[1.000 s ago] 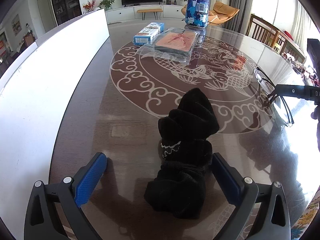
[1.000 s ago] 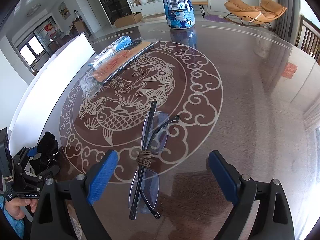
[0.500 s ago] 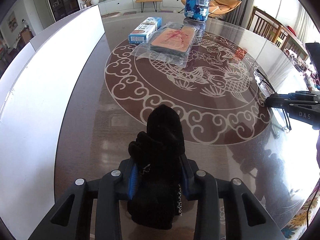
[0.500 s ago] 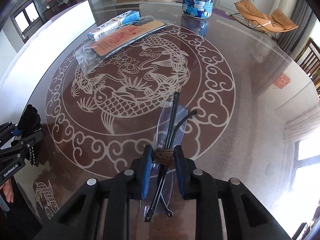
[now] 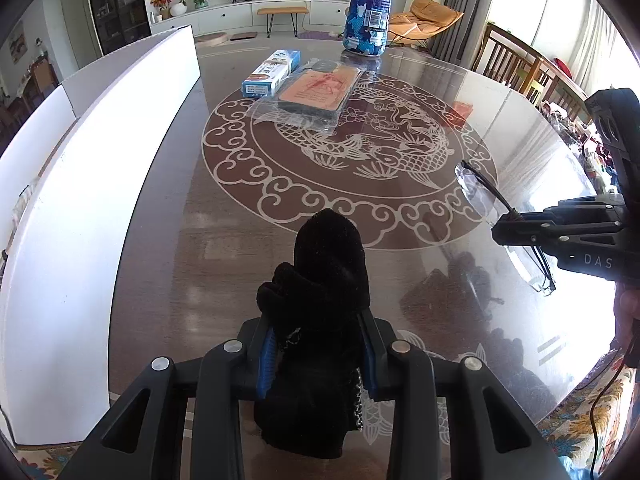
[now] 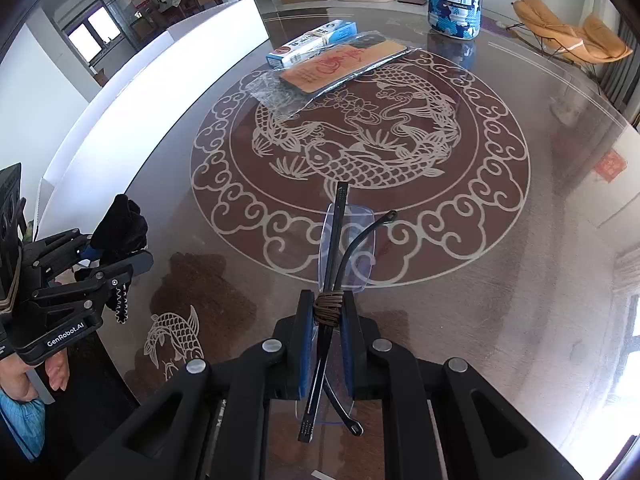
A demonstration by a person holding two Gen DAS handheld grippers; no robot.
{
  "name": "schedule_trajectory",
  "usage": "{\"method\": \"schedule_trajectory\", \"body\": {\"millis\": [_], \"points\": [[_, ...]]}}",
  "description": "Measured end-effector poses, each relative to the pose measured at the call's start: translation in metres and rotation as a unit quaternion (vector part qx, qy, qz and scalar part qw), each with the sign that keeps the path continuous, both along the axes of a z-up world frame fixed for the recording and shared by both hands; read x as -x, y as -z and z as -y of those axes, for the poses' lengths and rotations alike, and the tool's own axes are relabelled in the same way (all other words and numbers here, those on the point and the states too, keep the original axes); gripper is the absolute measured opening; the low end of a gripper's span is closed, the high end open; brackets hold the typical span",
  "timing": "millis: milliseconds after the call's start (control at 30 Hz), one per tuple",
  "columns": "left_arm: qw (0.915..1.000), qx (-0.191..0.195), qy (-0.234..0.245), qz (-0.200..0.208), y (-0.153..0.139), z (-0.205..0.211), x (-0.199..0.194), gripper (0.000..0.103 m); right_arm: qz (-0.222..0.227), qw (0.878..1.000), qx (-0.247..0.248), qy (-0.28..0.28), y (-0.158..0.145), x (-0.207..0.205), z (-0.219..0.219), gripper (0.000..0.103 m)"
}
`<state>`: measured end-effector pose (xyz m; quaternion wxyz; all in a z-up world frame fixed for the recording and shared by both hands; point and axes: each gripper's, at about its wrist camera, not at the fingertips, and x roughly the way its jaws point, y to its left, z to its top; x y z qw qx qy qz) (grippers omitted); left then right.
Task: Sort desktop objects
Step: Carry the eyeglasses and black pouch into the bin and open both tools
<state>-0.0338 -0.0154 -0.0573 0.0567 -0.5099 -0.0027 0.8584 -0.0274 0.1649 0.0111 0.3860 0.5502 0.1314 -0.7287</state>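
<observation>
Black left tool (image 5: 318,356), blue pads, silver screws, white "GenRobot.AI" lettering.

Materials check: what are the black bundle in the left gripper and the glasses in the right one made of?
Black bundle: looks like soft knit fabric, matte and fuzzy, bulging where squeezed. Glasses: clear glossy lenses, likely plastic; thin dark arms, metal or plastic unclear; brown cord wound round them.

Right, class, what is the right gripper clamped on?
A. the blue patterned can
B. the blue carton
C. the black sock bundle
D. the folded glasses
D: the right gripper is shut on the folded glasses at their cord-wrapped middle; the black sock bundle sits in the left gripper.
</observation>
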Motion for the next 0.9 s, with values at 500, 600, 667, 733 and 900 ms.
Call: {"method": "schedule_trajectory", "body": {"millis": [500,600,667,733,900], "points": [[0.9896,0.034,-0.118,-0.075,-0.150,0.186,-0.002,0.034,-0.046,0.982,0.120,-0.141,-0.147,-0.045,0.190,0.013],[0.9824,0.031,-0.170,-0.071,-0.153,0.241,-0.002,0.034,-0.037,0.973,0.158,-0.162,-0.168,-0.062,0.245,0.013],[0.9770,0.021,-0.203,-0.064,-0.146,0.271,-0.004,0.034,-0.021,0.967,0.179,-0.179,-0.169,-0.076,0.281,0.013],[0.9723,0.019,-0.227,-0.052,-0.133,0.294,-0.007,0.033,-0.004,0.963,0.186,-0.195,-0.160,-0.092,0.312,0.014],[0.9662,0.027,-0.256,-0.009,-0.087,0.328,-0.008,0.033,0.005,0.964,0.138,-0.228,-0.111,-0.126,0.367,0.014]]}}
